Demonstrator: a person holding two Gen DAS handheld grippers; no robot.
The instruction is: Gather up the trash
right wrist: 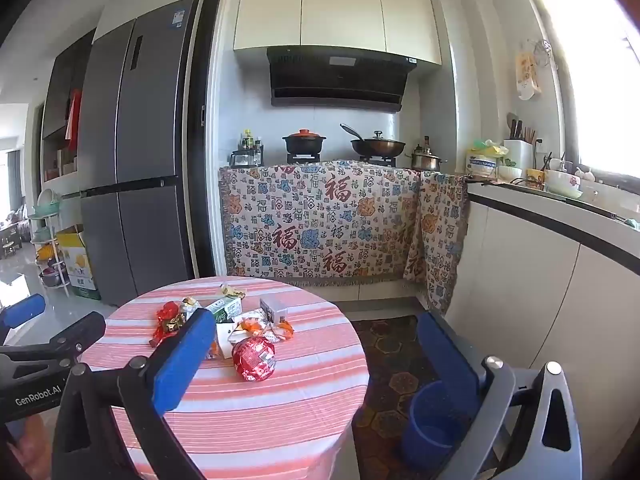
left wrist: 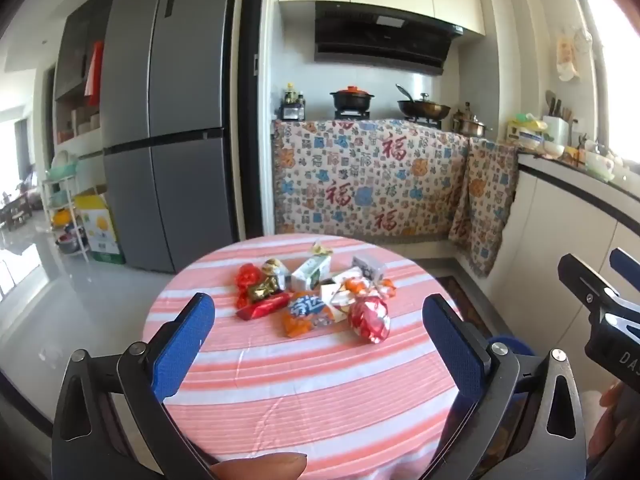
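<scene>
The round table [right wrist: 256,412], under a pink-and-white striped cloth, stands in a kitchen ahead of both grippers. A blue bin [right wrist: 430,420] sits on the floor just beside the table, on its right side in the right wrist view, partly hidden behind that gripper's finger.

The trash [left wrist: 316,296] lies in a loose cluster near the table's centre, wrappers touching or overlapping. It includes a crumpled red foil bag [left wrist: 370,318] nearest the camera, an orange packet [left wrist: 306,314], a red bar wrapper [left wrist: 262,308], a small white-green carton [left wrist: 312,272] and a gold foil piece [left wrist: 264,290].

The left gripper [left wrist: 318,334] and right gripper [right wrist: 316,350] both stand fully spread, nothing between their fingers, and both hang short of the pile, tilted slightly downward.

Recommended procedure, as a judgement:
1. Take outlying pieces first; the red foil bag is the most exposed.
2. Bracket one piece only, and close on its bulk, not its edge.
3. Crumpled foil should compress easily; expect slip on glossy film.
4. Avoid pinching the cloth.
5. Carry to the bin with the right gripper, which is nearer to it.
</scene>
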